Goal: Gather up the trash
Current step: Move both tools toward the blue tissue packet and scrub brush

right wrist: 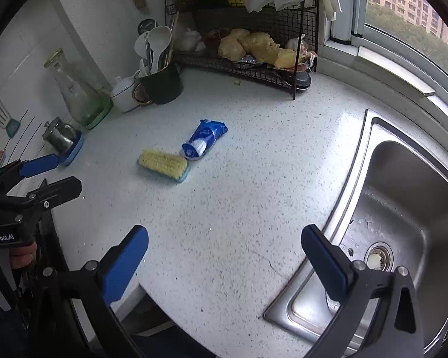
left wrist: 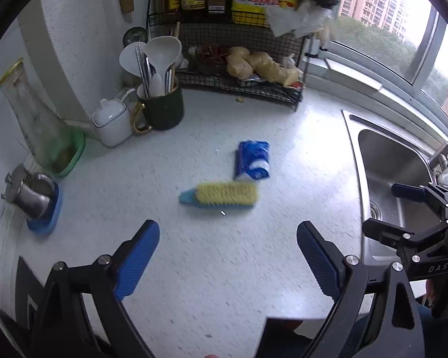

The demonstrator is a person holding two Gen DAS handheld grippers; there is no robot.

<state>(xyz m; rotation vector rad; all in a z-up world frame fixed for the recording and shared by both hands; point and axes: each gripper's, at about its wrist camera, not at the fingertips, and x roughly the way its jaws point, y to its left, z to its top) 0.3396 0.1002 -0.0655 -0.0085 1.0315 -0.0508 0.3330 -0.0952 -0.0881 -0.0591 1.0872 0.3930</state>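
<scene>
Left wrist view: the left tongs [left wrist: 227, 255] gape wide above the counter [left wrist: 212, 268], with the wrapper [left wrist: 253, 161] at 12 o'clock just beyond the brush [left wrist: 221, 195], touching it. Right wrist view: the right tongs [right wrist: 224, 261] stand wide too, wrapper [right wrist: 204, 140] at 11 o'clock, sink [right wrist: 403, 208] at 3.

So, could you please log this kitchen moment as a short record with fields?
surface: speckled white countertop
trash candidate: blue wrapper, lying flat mid-counter
beside it: scrub brush, bristles up, at or very near the wrapper's end
sink: right of the counter, food scrap in the drain
back corner: wire rack, dark mug of utensils
left gripper: open, empty, above the counter
right gripper: open, empty, near the sink edge
</scene>
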